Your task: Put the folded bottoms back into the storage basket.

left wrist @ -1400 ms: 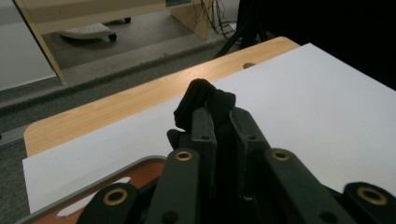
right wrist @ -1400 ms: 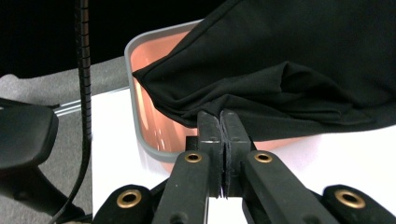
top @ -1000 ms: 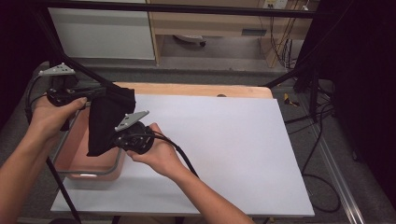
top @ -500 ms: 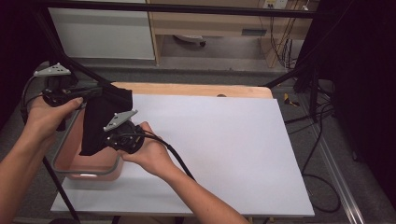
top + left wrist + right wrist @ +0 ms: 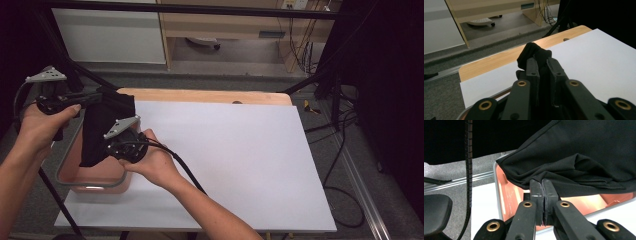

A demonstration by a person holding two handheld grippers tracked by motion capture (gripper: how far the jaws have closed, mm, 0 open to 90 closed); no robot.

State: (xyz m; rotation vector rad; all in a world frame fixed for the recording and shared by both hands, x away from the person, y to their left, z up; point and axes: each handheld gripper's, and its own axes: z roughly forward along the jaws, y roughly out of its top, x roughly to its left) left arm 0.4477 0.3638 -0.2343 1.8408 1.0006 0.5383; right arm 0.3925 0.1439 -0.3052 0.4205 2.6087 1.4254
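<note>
Even overhead light on white table sheet (image 5: pixel 240 150), no hard shadows; room edges fall to black. High view soft, low detail. Pink bin (image 5: pixel 506 195) wall beyond fingers shows glare. Black cloth (image 5: pixel 584 157) underexposed, folds faint. Near jaws slightly blurred.

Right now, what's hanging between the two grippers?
In the high view, a black cloth spans from the left gripper down to the right gripper, both shut on it, above the pink bin.

Bin (image 5: pixel 90 182) at table's (image 5: pixel 240 165) near-left corner; cloth (image 5: pixel 102 125) hangs above it between left gripper (image 5: pixel 100 96) and right gripper (image 5: pixel 112 145).
</note>
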